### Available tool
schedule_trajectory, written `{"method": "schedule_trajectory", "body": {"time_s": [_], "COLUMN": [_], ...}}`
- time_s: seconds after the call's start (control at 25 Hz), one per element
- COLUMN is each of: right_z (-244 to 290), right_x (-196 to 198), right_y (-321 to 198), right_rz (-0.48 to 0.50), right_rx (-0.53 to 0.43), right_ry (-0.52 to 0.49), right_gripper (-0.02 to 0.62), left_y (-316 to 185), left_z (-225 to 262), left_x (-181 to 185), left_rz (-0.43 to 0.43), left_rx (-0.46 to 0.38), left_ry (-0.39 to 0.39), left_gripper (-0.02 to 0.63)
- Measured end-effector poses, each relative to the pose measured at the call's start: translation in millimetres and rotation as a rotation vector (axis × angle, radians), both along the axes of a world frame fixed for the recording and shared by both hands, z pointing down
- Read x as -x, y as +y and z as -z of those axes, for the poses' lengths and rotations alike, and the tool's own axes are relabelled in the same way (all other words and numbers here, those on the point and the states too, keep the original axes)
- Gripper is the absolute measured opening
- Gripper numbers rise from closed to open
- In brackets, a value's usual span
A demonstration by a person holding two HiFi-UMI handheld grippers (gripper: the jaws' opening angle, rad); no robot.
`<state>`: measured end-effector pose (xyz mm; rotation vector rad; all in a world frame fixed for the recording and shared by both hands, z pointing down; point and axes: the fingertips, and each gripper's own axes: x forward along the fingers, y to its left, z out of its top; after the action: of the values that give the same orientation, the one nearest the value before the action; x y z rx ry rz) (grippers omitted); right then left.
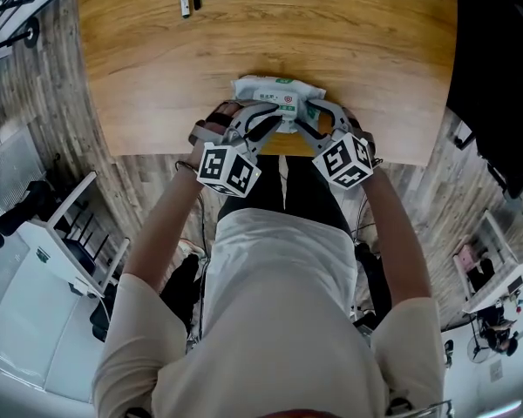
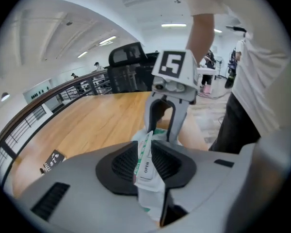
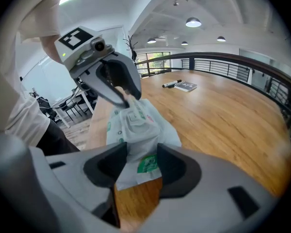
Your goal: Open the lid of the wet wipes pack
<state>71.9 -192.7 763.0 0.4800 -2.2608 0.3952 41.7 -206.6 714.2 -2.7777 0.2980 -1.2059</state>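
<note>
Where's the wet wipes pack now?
Head view: the wet wipes pack lies at the table's near edge, centre, between the left gripper and right gripper.

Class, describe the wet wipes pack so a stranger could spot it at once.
On the wooden table, look to the near edge by the person. The wet wipes pack sits there, held by the left gripper and right gripper. It is the only white-and-green soft packet.

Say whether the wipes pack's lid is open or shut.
Shut, it seems: the lid lies flat on the pack, left gripper pinching its tab.
</note>
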Motion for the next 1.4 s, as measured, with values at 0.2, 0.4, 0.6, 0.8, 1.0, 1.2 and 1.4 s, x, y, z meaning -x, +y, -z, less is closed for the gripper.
{"method": "schedule_trajectory", "body": {"time_s": [0.2, 0.4, 0.6, 0.8, 1.0, 1.2, 1.4], "right_z": [1, 1, 1, 1, -1, 13, 41], "right_x": [0, 0, -1, 0, 0, -4, -11], "right_y": [1, 0, -1, -1, 0, -2, -7], "right_rz": [-0.004, 0.002, -0.001, -0.003, -0.003, -0.021, -0.029], "right_rx": [0.009, 0.011, 0.007, 0.004, 0.018, 0.032, 0.005], "right_ry": [-0.004, -0.005, -0.011, -0.011, 0.010, 0.002, -0.002], "right_gripper": [0.184, 0.184, 0.184, 0.185, 0.186, 0.186, 0.184], "left_y": [-42, -68, -82, -87, -87, -83, -75], "left_z": [10, -4, -20, -35, -33, -10, 26], "left_x": [0, 4, 8, 10, 12, 15, 20], "left_rz": [0.032, 0.036, 0.067, 0.094, 0.131, 0.152, 0.192], "left_rx": [-0.061, -0.097, -0.112, -0.111, -0.106, -0.127, -0.161], "left_ry": [-0.031, -0.065, -0.085, -0.111, -0.106, -0.108, -0.099], "left_gripper": [0.084, 0.098, 0.110, 0.124, 0.124, 0.124, 0.124]}}
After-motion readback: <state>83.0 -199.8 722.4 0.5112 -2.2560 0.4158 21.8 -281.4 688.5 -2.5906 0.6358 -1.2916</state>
